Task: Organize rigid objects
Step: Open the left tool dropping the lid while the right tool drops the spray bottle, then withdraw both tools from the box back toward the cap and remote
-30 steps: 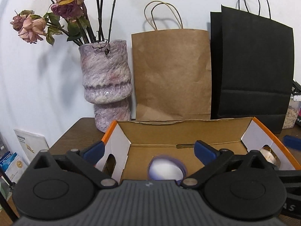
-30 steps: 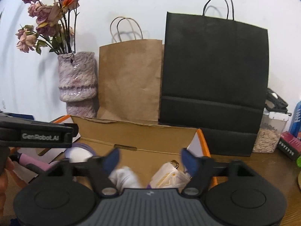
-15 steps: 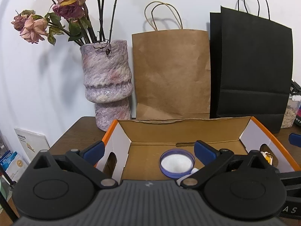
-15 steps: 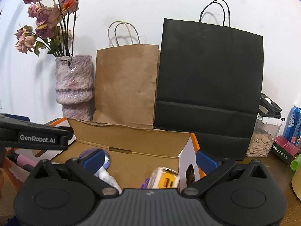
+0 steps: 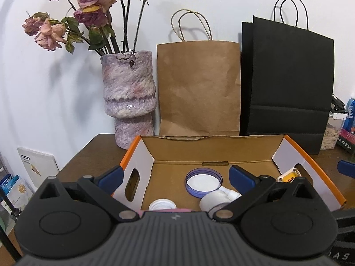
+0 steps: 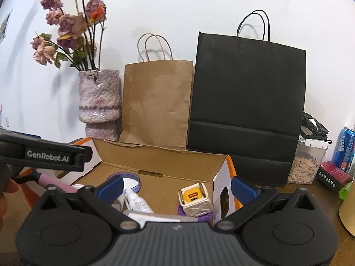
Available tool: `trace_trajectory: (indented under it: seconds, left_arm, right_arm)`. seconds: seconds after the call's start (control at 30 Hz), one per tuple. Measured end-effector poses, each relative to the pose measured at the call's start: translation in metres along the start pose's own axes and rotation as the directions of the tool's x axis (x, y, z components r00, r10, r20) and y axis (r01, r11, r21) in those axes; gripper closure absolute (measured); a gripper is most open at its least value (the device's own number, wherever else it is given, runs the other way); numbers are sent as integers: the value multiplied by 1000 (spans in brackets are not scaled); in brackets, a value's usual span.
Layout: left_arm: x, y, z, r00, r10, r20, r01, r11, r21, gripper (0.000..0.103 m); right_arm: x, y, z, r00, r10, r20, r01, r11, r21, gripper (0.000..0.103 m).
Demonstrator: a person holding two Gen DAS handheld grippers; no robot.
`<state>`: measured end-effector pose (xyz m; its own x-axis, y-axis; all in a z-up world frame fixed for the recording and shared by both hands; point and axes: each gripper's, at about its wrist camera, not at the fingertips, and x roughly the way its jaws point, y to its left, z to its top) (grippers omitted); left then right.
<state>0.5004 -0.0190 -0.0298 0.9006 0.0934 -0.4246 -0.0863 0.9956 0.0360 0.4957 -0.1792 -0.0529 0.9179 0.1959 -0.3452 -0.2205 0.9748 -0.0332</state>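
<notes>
Both hand-held grippers sit spread and empty, the right hand-held gripper (image 6: 176, 188) having just opened its jaws over the cardboard box (image 6: 159, 157), the left hand-held gripper (image 5: 175, 176) alike. We judge a drop-off is just done: the charger cube (image 6: 195, 200), spray bottle (image 6: 137, 201) and purple-rimmed lid (image 5: 203, 182) lie inside. Next we need another loose item from the surface (image 5: 88, 153). "GenRobot.AI" reads on the left unit; the blue can (image 6: 345, 148) beyond is illegible.

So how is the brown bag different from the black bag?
The brown bag is shorter and narrower; the black bag stands taller and wider. The brown bag has pale tan handles, the black bag thin black ones. The brown bag stands next to the vase, the black bag nearer the jar. Both are paper, upright against the wall, behind the box.
</notes>
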Motion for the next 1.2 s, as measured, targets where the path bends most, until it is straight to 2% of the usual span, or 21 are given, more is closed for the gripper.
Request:
trace_trajectory:
  seconds: [0.37, 1.2]
  left_arm:
    - [-36, 3, -15, 1000, -23, 6, 23, 1000, 1, 0]
    - [-111, 6, -57, 999, -41, -12, 41, 999, 9, 0]
  right_arm:
    - [-41, 3, -14, 1000, 20, 13, -19, 1000, -5, 0]
    - [-117, 15, -49, 995, 78, -54, -81, 995, -49, 0]
